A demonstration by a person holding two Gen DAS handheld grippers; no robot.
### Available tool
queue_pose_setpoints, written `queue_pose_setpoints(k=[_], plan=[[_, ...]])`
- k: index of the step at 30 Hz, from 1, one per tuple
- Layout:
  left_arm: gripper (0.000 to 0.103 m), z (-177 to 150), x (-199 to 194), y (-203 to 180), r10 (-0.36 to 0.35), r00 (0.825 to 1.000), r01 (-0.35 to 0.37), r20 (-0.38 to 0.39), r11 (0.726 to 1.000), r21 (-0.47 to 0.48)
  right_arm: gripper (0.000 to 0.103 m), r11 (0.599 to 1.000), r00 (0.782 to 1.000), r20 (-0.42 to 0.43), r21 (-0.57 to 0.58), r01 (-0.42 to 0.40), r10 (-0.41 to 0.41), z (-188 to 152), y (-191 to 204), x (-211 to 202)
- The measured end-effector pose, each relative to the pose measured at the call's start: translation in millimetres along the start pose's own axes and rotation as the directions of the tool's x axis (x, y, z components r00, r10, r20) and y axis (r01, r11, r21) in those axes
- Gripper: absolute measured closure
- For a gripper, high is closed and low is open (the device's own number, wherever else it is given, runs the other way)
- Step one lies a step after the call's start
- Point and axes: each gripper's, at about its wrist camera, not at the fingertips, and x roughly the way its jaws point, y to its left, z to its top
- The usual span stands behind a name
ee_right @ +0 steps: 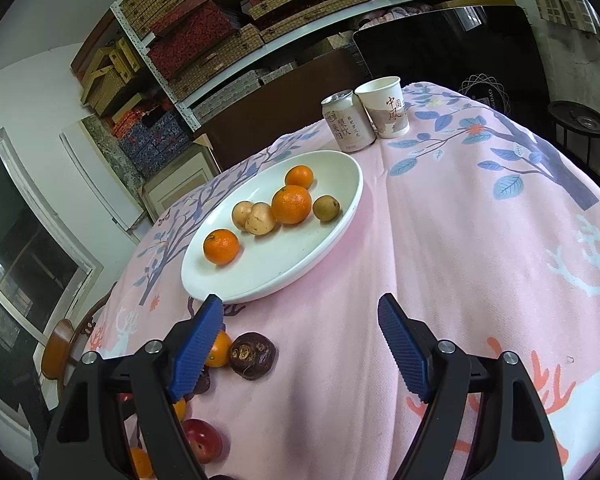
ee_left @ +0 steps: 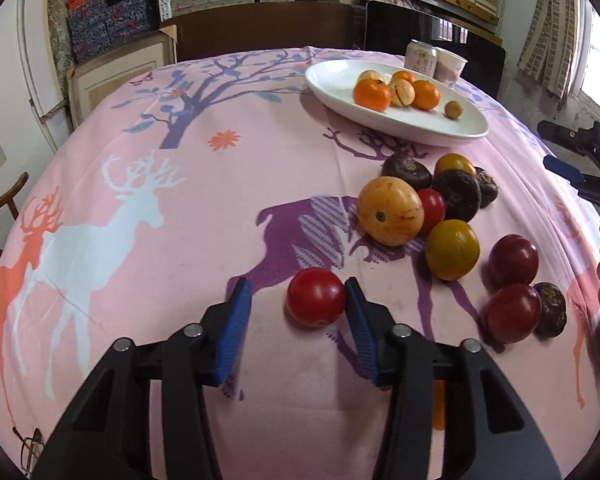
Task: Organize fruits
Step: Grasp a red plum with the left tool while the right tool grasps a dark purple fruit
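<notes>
A: Where do we have our left gripper (ee_left: 298, 300)?
B: Low over the pink deer tablecloth (ee_left: 140, 280), jaws partly spread around a red plum (ee_left: 316, 297). The plum sits between our blue pads (ee_left: 358, 320), touching the right-hand one, with a clear gap to the other. We are not pinching it.
A: And the other fruit?
B: Ahead and to the right of that gripper lies a loose heap: a big yellow-orange striped fruit (ee_left: 391, 211), a yellow-green one (ee_left: 452, 249), dark brown water chestnuts (ee_left: 458, 194), and two more red plums (ee_left: 513, 260) farther right.
A: The plate?
B: The white oval plate (ee_right: 324, 248) lies just ahead of our right gripper (ee_right: 300, 316), touching nothing of it. It holds three mandarins (ee_right: 291, 204), two pale fruits (ee_right: 260, 219) and a small greenish one (ee_right: 326, 208).
A: How does the right gripper stand?
B: Spread wide and holding nothing, with bare cloth between the pads. A water chestnut (ee_right: 253, 355) lies just inside its left finger. Beyond the plate stand a can (ee_right: 347, 121) and a paper cup (ee_right: 384, 107), side by side.
</notes>
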Motion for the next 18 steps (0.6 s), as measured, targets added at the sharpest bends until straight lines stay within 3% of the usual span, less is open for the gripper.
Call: queue_pose_setpoints(k=[3,8,12,15,18], plan=[[0.068,0.8,3.5,-7.8,-0.023,1.000,0.023,-0.011,0.999,0.028,0.022,1.000,1.000,-0.004,-0.021,-0.007,0.006,-1.4,4.9,0.2],[0.075,4.0,5.6,-8.5,-0.045,0.999,0.045,-0.011,0.999,0.023,0.022,0.996,1.000,-0.028,-0.087,-0.015,0.012,-5.9,18.5,4.9],[0.075,4.9,4.8,-7.0,-0.041,0.999,0.041,-0.006,0.999,0.012,0.022,0.989,0.998,-0.065,-0.149,-0.011,0.002,-13.0,30.1,12.4],[0.075,5.1,2.4,-5.5,-0.036,0.999,0.036,0.003,0.999,0.005,0.023,0.977,0.993,-0.095,-0.206,0.047,-0.068,-19.6,36.2,23.1],[0.075,5.1,0.9,-5.4,-0.039,0.999,0.039,0.008,0.999,0.003,0.034,0.969,0.987,-0.130,-0.241,0.062,-0.096,-26.4,38.4,32.0]])
